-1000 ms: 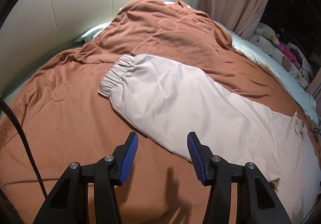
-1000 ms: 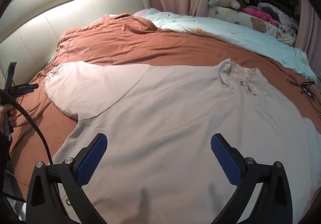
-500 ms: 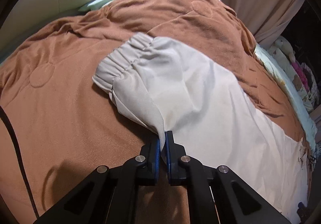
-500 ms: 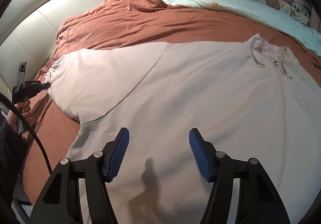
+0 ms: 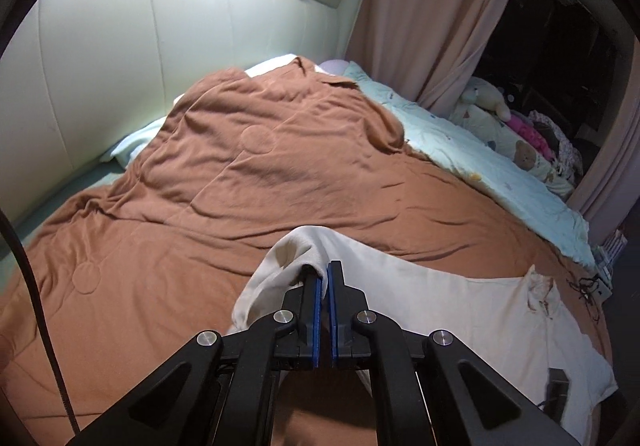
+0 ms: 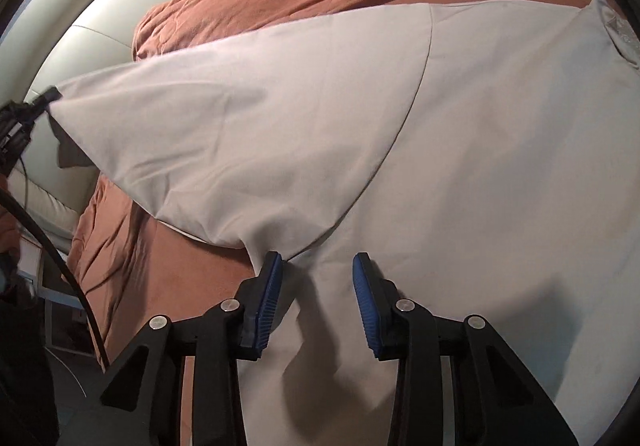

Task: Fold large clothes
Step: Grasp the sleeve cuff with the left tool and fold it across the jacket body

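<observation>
Sleeve (image 6: 224, 134) fold just starting: my left gripper (image 5: 324, 282) is clamped on its cuff, lifted; right gripper (image 6: 316, 286) gapes over the armpit. Shirt (image 6: 500, 166) lies flat mid-bed (image 5: 180, 206); everything else unfolded.

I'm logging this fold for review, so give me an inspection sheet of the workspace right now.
Surface: bed under a rumpled brown blanket.
Job's things: beige garment spread out, its sleeve lifted.
Clutter: stuffed toys at the far bedside.
Grippers: left gripper shut on the sleeve; right gripper open at the underarm.
Cables: black cable along the left edge.
Surroundings: cream headboard, pink curtain, pale blue quilt.
</observation>
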Available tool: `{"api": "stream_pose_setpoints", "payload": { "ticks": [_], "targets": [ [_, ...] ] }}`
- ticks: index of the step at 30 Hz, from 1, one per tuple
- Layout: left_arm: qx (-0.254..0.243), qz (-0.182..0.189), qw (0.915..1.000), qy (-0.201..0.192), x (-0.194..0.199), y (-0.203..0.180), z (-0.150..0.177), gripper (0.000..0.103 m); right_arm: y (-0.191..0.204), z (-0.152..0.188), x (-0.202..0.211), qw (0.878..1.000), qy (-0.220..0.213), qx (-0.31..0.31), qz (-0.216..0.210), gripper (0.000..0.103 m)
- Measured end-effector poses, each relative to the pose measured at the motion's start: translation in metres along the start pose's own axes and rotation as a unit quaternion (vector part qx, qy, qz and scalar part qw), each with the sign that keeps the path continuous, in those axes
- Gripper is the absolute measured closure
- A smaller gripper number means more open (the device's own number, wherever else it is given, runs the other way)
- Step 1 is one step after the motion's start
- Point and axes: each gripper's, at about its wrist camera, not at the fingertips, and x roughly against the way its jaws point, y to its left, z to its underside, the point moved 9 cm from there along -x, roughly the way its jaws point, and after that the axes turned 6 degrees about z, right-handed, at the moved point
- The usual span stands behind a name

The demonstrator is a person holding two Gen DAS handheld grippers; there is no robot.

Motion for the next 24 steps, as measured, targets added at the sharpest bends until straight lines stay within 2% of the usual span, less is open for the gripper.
{"api": "stream_pose_setpoints", "payload": {
  "ticks": [4, 8, 10, 12, 13, 14, 19, 24],
  "targets": [
    [-0.034, 0.020, 0.9992, -0.008, 0.021, -0.053, -0.014, 0.100, -0.009, -0.005, -0.002, 1.000, 0.008, -0.009, -0.006, 0.071],
    [-0.075, 0.035, 0.9965, -0.013, 0.037, -0.105, -0.021, 0.100, -0.032, 0.000, 0.032, 1.000, -0.021, -0.002, 0.008, 0.070],
    [-0.090, 0.044, 0.9948, -0.015, 0.043, -0.129, -0.024, 0.100, -0.046, 0.007, 0.054, 1.000, -0.028, -0.001, 0.007, 0.066],
    [-0.100, 0.055, 0.9934, -0.016, 0.047, -0.152, -0.024, 0.100, -0.060, 0.011, 0.079, 0.999, -0.045, 0.000, 0.013, 0.044],
    [-0.106, 0.060, 0.9924, -0.016, 0.049, -0.164, -0.024, 0.100, -0.069, 0.013, 0.092, 0.998, -0.060, 0.000, 0.019, 0.029],
    [-0.113, 0.065, 0.9913, -0.017, 0.051, -0.176, -0.023, 0.100, -0.076, 0.017, 0.103, 0.997, -0.072, 0.000, 0.023, 0.027],
    [-0.150, 0.091, 0.9845, -0.011, 0.060, -0.233, -0.012, 0.100, -0.130, 0.051, 0.154, 0.994, -0.098, -0.023, 0.053, 0.027],
    [-0.190, 0.112, 0.9752, 0.008, 0.061, -0.287, 0.013, 0.100, -0.171, 0.075, 0.185, 0.988, -0.123, -0.058, 0.074, 0.027]
  ]
}}
